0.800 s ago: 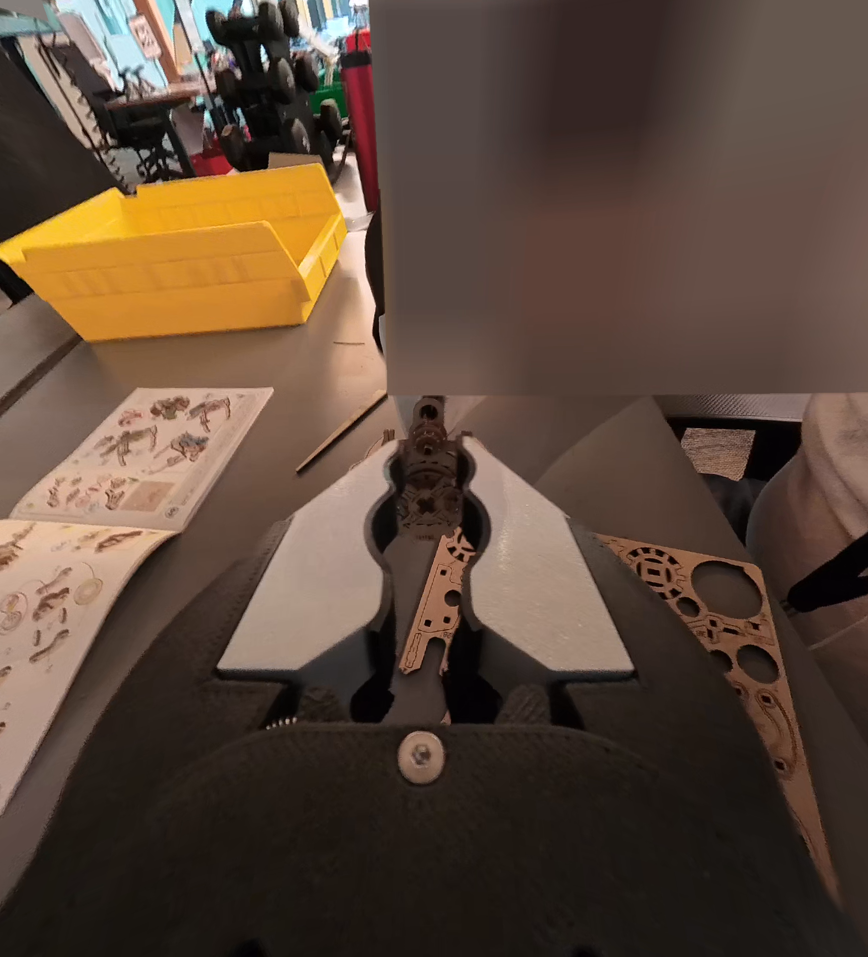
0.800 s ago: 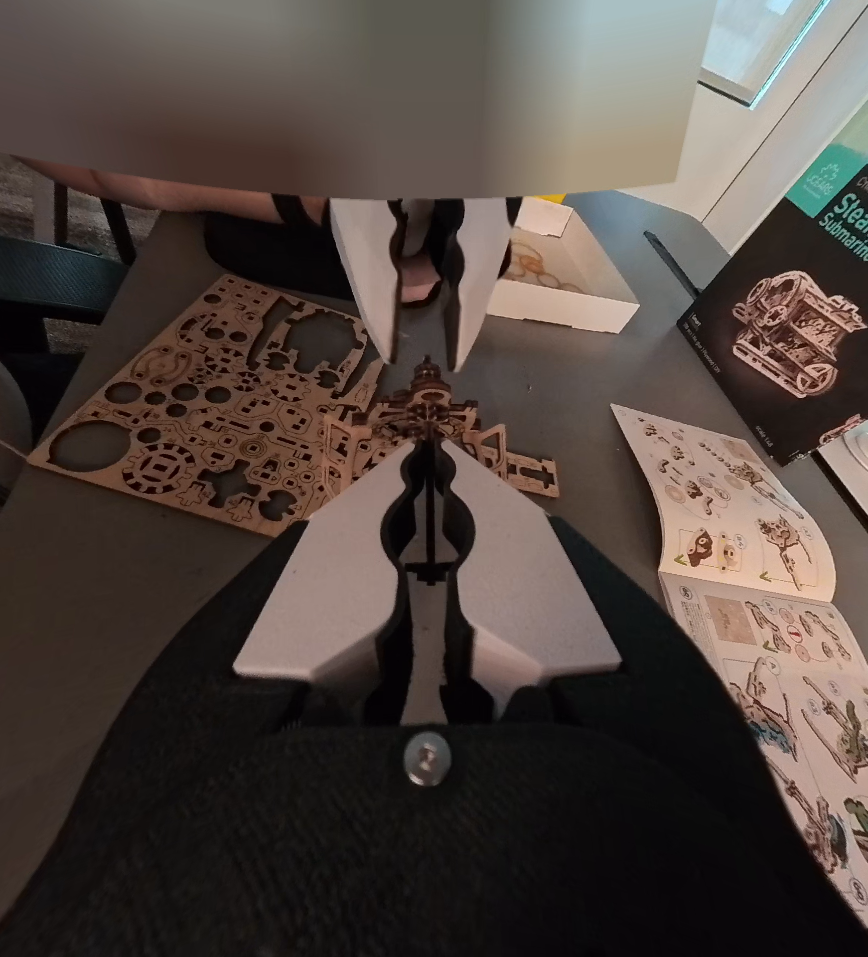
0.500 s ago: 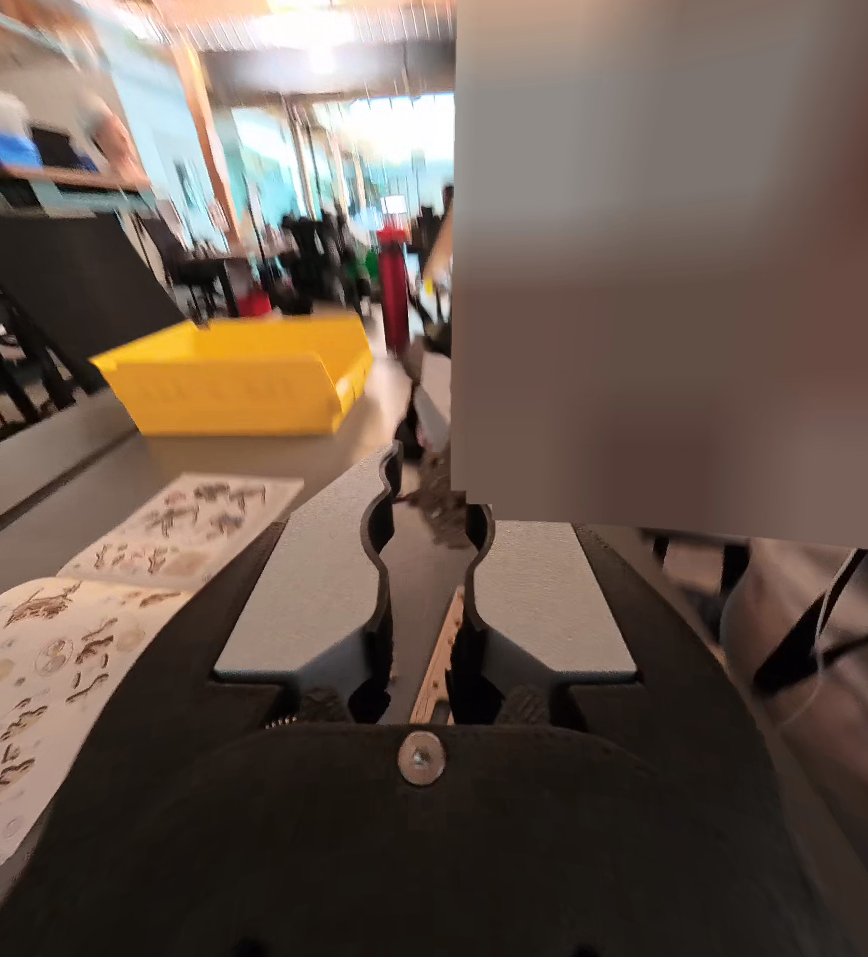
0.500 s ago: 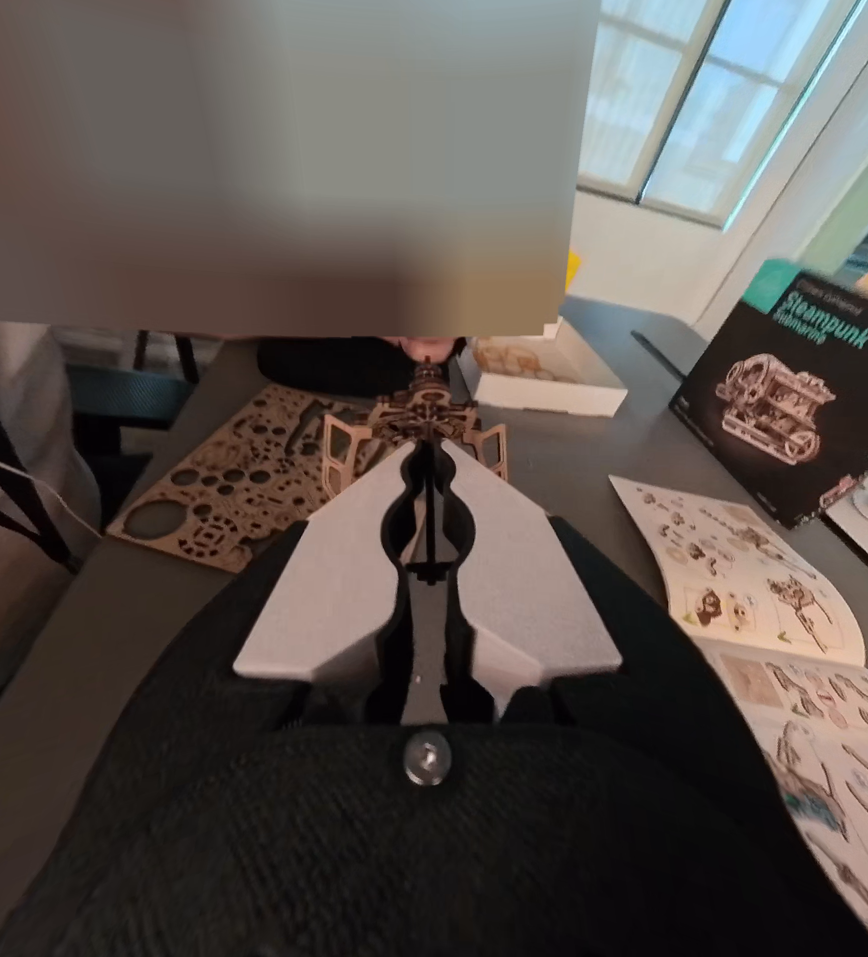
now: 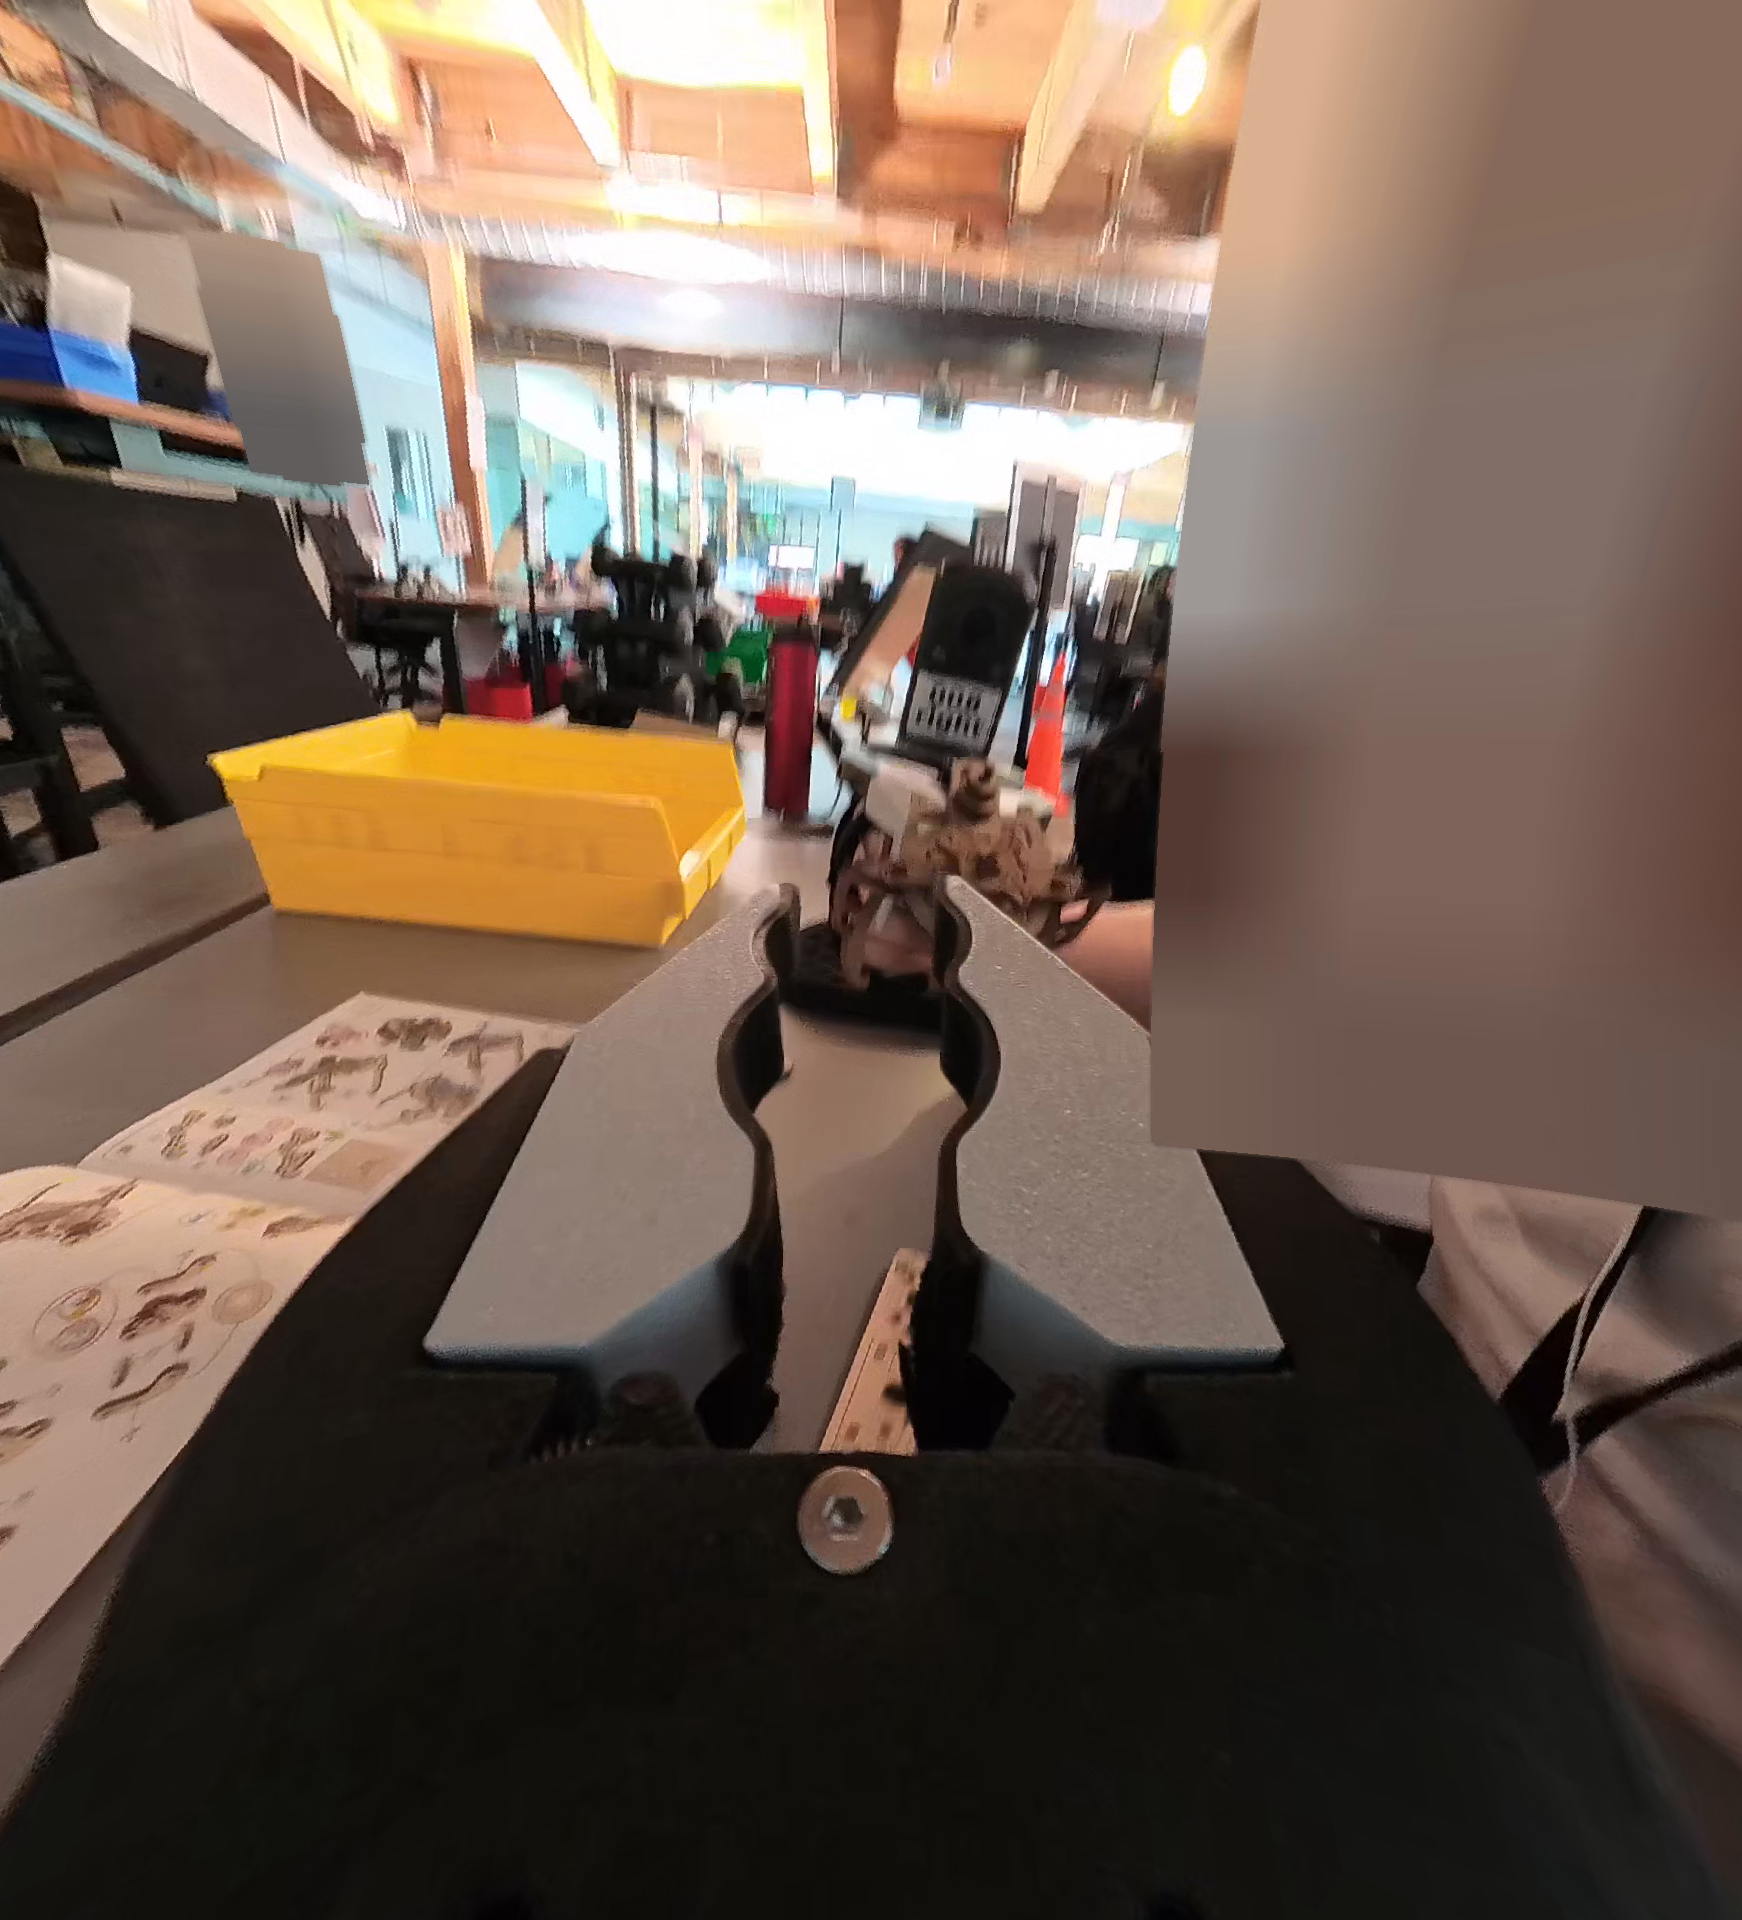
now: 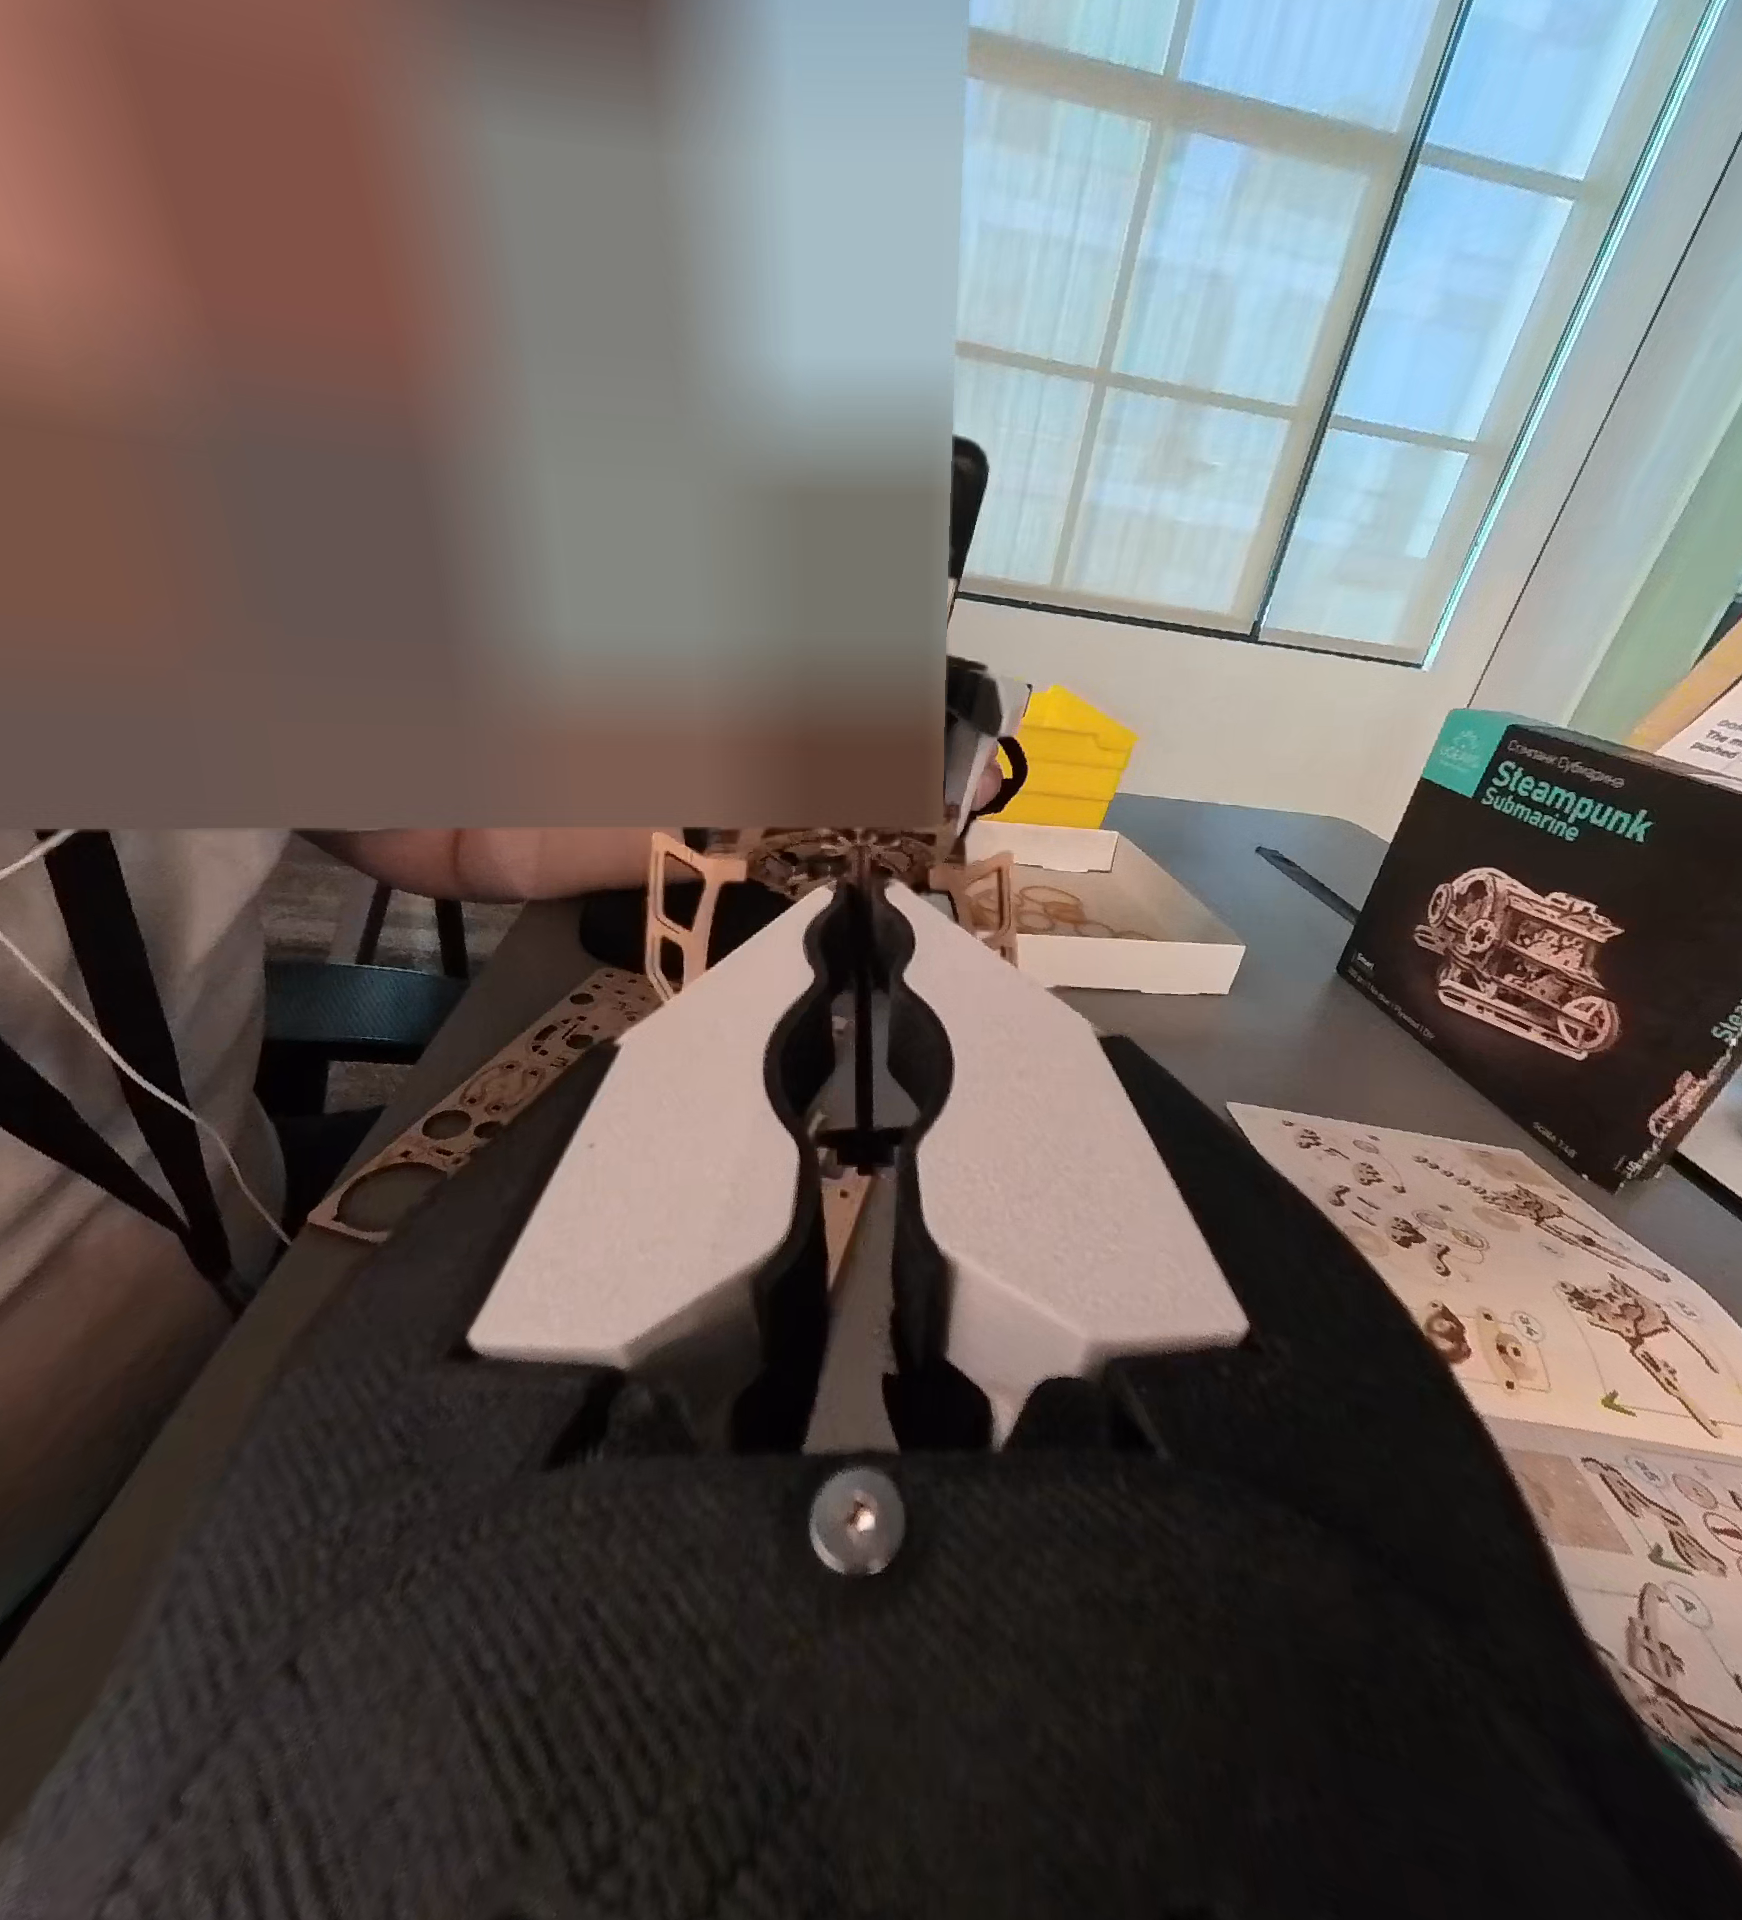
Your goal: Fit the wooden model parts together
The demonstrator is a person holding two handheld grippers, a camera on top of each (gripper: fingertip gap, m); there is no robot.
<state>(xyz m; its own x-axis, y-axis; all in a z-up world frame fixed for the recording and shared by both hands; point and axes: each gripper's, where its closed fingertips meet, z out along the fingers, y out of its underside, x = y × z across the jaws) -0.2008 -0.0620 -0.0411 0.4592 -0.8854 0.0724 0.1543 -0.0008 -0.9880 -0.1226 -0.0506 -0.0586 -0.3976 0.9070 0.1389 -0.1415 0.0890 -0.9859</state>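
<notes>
Left wrist view, left tongs (image 5: 862, 925): we see the jaws standing apart, nothing between the tips; a pale wooden strip (image 5: 882, 1351) lies low by the right finger's root, and we cannot tell whether it is gripped.
Left wrist view, model: the half-built brown laser-cut wooden model (image 5: 960, 862) sits ahead in the other tongs, above the grey counter (image 5: 379, 966), near a yellow plastic bin (image 5: 493, 821).
Right wrist view, right tongs (image 6: 862, 899): together, clamped on a thin dark edge of the model (image 6: 825, 862), held up off the counter.
Right wrist view, surroundings: punched plywood sheet (image 6: 493, 1091), open instruction booklet (image 6: 1532, 1309), black kit box (image 6: 1594, 956).
Handling: we judge it light, stiff but brittle; thin fins snap easily.
Hold: we would grip solid frame plates, not gears or fins.
</notes>
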